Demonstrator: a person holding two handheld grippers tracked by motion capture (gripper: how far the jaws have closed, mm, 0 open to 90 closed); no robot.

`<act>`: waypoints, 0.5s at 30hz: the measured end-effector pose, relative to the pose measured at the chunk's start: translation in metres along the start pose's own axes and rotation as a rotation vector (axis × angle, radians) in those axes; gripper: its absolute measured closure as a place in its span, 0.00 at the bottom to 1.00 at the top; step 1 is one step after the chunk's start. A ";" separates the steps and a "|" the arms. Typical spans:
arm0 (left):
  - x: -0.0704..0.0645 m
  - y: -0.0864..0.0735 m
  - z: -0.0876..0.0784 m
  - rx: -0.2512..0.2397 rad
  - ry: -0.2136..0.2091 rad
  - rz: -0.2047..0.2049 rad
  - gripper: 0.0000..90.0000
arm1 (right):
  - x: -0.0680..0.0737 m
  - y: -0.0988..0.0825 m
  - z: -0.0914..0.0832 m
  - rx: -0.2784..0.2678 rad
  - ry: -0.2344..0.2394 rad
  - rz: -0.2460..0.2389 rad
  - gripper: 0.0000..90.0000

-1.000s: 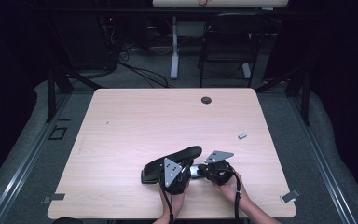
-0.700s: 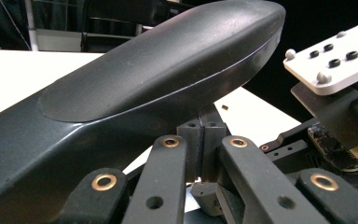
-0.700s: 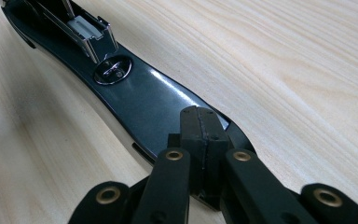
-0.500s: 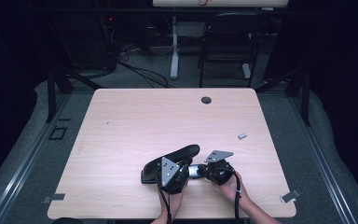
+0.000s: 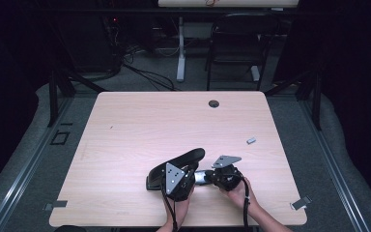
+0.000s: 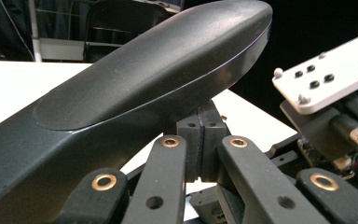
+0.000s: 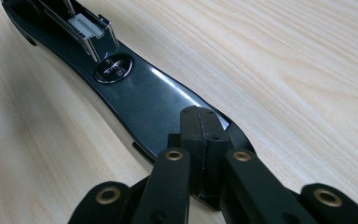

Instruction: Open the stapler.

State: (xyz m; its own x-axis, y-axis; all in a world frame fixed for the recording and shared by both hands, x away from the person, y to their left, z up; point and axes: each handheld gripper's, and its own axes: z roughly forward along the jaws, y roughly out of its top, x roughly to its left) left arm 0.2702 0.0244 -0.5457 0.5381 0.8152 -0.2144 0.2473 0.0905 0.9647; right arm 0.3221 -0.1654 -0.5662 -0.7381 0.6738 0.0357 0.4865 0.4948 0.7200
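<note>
while the black stapler (image 5: pixel 174 169) lies near the front edge of the wooden table (image 5: pixel 140 125), its top arm (image 6: pixel 135 88) is tilted up and open over its flat base (image 7: pixel 149 100). the left gripper (image 5: pixel 178 181) sits just under that raised arm, its jaws pressed together with nothing between them. the right gripper (image 5: pixel 218 178) rests its pressed-together jaws on the tip of the base, beyond which the anvil plate (image 7: pixel 114 68) and metal magazine (image 7: pixel 86 28) show.
</note>
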 end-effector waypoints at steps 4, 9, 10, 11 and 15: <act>0.001 0.002 -0.002 -0.010 -0.001 -0.008 1.00 | 0.001 0.000 0.000 -0.006 -0.004 0.008 1.00; 0.003 0.005 -0.004 -0.013 -0.005 -0.005 1.00 | 0.000 0.000 0.000 0.010 -0.009 -0.007 1.00; 0.003 0.005 -0.004 -0.014 -0.006 -0.006 1.00 | 0.000 0.001 0.000 0.011 -0.009 -0.007 1.00; 0.003 0.006 -0.005 -0.013 -0.006 -0.007 1.00 | 0.000 0.000 0.000 0.011 -0.009 -0.006 1.00; 0.006 0.008 -0.008 -0.022 -0.008 -0.009 1.00 | 0.000 0.001 0.000 0.015 -0.007 -0.002 1.00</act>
State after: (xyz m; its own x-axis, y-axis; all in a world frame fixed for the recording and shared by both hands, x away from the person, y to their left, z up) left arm 0.2686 0.0348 -0.5380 0.5425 0.8095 -0.2246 0.2347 0.1107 0.9657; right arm 0.3224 -0.1656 -0.5654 -0.7357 0.6767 0.0289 0.4919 0.5044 0.7097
